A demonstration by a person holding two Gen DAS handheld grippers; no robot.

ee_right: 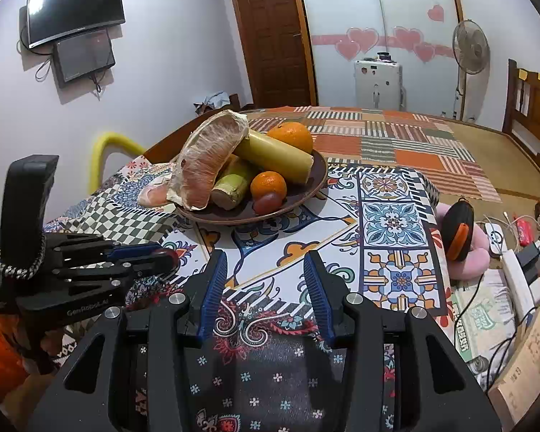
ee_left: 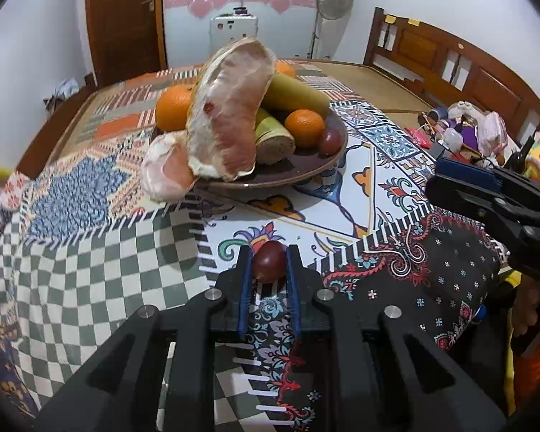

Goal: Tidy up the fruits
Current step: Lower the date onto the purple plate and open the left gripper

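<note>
Left gripper (ee_left: 269,261) clamped on dark plum (ee_left: 269,260), six o'clock of fruit plate (ee_left: 298,174); right gripper (ee_right: 264,270) apart, empty.

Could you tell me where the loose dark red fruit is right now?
The dark red fruit sits clamped in the left gripper on the patterned cloth, in front of the brown plate.
</note>
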